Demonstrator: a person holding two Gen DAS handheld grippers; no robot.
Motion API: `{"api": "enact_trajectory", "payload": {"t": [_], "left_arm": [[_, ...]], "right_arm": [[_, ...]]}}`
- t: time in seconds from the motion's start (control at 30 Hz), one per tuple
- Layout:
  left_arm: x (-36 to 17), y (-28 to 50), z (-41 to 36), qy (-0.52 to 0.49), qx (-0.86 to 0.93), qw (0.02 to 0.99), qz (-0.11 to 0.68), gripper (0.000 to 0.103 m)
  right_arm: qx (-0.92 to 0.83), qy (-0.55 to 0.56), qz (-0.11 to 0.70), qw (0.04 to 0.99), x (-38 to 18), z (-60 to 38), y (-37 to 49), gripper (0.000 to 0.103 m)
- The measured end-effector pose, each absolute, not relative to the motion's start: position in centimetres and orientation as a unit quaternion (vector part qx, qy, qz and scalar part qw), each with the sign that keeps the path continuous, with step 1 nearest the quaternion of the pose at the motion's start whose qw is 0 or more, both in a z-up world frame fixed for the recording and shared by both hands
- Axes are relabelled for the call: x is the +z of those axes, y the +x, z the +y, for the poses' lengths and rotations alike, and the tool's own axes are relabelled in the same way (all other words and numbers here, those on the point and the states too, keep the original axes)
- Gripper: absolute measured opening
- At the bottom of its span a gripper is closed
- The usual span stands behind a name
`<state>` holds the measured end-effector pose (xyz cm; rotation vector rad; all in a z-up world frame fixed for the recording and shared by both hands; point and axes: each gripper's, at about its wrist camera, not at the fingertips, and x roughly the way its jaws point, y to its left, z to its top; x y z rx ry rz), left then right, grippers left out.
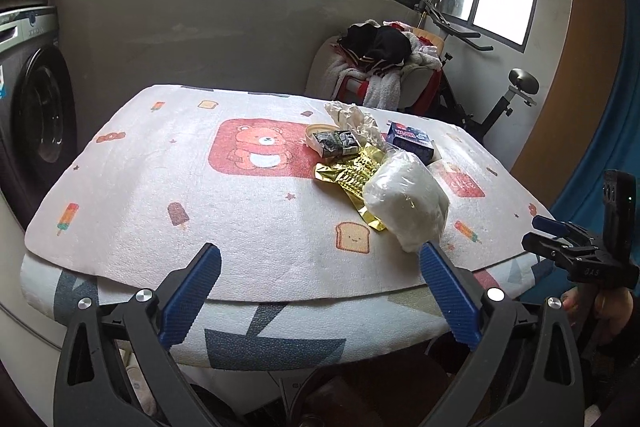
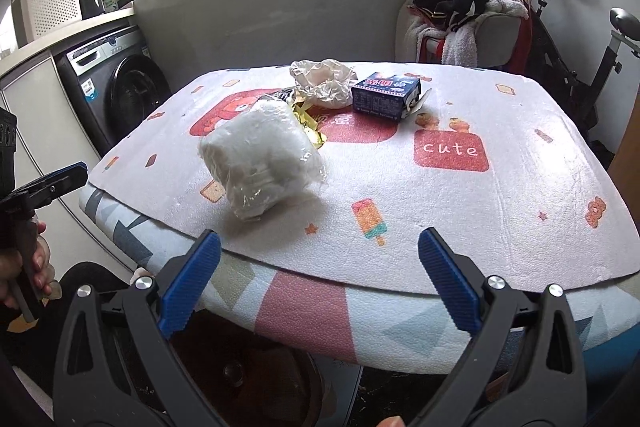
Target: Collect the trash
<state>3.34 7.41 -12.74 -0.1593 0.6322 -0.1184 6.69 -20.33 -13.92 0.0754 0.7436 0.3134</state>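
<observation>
A: Start at the tongs; what are they doing?

B: The left gripper (image 1: 320,291) has its jaws spread wide with nothing between the blue pads; the right gripper (image 2: 319,285) stands just as wide and equally empty; both sit at the near edge of the table (image 1: 132,259), pointing down and across it.

A: And the trash?

B: All of it lies on the bear-print mat (image 1: 180,187); in the left wrist view the nearest piece, a white wad in clear plastic (image 1: 406,201), sits at about one o'clock from the left gripper, its near end just past the right-hand pad; in the right wrist view that wad (image 2: 262,157) lies at eleven o'clock from the right gripper.

A: Beyond that?

B: A gold foil wrapper (image 1: 354,179) touches the wad on its far side; further on, at twelve to one o'clock, are a small dark packet (image 1: 334,143) resting on a shallow white lid or dish, a crumpled clear bag (image 1: 352,119) and a blue carton (image 1: 412,141); the pieces are bunched close together.

A: So how far along?

B: By my reading, hardly begun, at least for this pile; five pieces remain on the mat and neither gripper holds one; I can see no bin for certain, though something dark and round shows under the table's near edge (image 2: 240,379); what it is I cannot tell.
</observation>
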Motion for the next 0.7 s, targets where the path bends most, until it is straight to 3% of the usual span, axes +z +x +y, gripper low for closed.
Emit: {"api": "enact_trajectory", "payload": {"t": [0.3,0.7], "left_arm": [[-10.8,6.0,9.1,-0.041,-0.021,0.961,0.274,0.097],[-10.8,9.4,12.7,-0.075,0.018,0.958,0.275,0.097]], "right_arm": [[0.147,0.037,0.362,0.92,-11.8,-21.4,12.2,0.097],[0.103,0.064,0.358,0.926,-10.1,-22.8,22.6,0.097]]}}
